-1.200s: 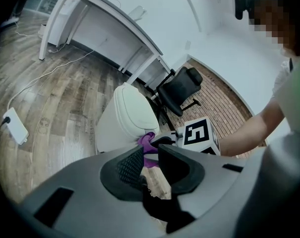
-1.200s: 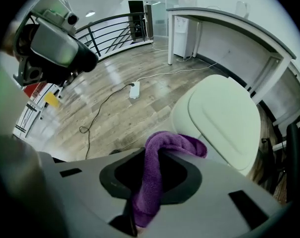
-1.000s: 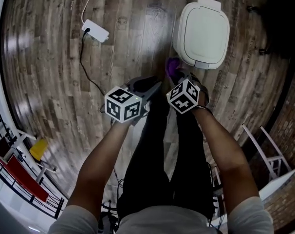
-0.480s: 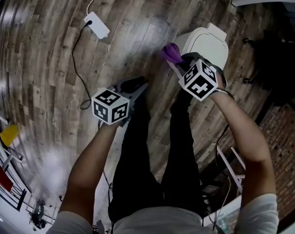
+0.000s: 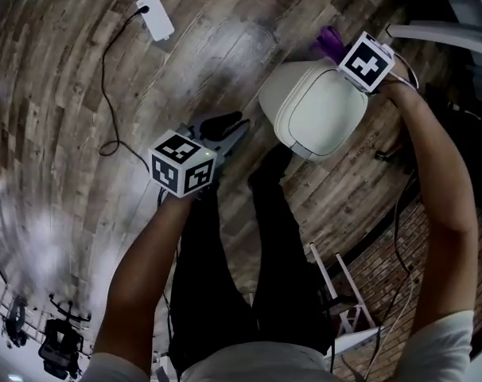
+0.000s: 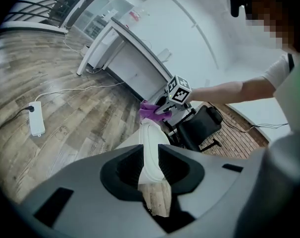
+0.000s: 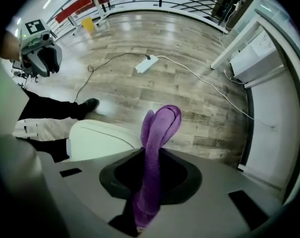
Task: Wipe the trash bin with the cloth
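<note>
A: Where was the trash bin, and which side had the cloth?

B: The white trash bin [image 5: 312, 114] stood with its lid down on the wooden floor [image 5: 82, 134], near the edge where the planks gave way to brick paving. The right gripper [image 7: 151, 155] had its jaws clamped on the purple cloth [image 7: 160, 125], and a folded loop of it stuck out past the fingertips.

A: Was the cloth on the bin?

B: It was held at the bin's far rim, just over the lid's edge. No view let me tell whether it actually touched the plastic.

A: And the other one?

B: The left gripper [image 6: 150, 165] hung in front of the person, apart from the bin. Its jaws were a narrow gap apart with nothing between them, and only the bin showed through beyond.

A: So how far along was it?

B: Barely begun, by my reading. The cloth was gripped and brought to the bin, but the lid top, front and sides all seemed left to wipe. A power strip [image 5: 155, 18] lay well off across the floor and played no part.
</note>
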The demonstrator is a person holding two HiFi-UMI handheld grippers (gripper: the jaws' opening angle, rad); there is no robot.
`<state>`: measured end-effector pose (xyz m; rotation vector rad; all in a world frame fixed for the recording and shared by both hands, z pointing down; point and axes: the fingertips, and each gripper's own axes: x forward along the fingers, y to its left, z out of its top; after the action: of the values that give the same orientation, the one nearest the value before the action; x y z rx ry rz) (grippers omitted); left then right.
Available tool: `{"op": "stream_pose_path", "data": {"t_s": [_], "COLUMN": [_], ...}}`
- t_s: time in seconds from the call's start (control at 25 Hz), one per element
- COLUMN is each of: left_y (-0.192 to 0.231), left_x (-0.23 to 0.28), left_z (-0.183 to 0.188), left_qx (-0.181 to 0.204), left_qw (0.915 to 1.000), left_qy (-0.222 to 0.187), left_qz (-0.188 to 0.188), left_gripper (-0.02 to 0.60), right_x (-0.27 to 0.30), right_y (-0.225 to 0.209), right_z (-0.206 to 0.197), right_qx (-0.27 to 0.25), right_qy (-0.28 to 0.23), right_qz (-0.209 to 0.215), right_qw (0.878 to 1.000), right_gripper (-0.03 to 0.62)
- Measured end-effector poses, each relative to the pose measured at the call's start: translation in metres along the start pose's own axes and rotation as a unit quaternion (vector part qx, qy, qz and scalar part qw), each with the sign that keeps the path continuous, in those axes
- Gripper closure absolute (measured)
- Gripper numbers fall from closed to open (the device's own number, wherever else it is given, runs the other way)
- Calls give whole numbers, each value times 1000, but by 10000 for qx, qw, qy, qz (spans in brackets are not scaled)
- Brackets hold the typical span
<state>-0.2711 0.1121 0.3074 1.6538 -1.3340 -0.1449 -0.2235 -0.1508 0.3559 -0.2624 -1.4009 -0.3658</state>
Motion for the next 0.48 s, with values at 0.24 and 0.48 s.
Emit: {"op": "stream_pose_path", "data": {"t_s": [0.24,0.48], "left_y": [-1,1], "left_x": [8,17], "left_z": [-9,-21], "left_qx": [-95,-237], "left_qw": [9999,9996], "left_qy": [-49,-91], "left_qz": [-74,-150], "left_gripper": [489,489], "right_x": [18,35], "right_y": [-33,-33], "right_z": [-14,-25], "right_qx": [-579,-992], "right_qy": [770,1502], "right_qz": [179,255], "right_qw": [9952,9833], "right_gripper": [513,513]}}
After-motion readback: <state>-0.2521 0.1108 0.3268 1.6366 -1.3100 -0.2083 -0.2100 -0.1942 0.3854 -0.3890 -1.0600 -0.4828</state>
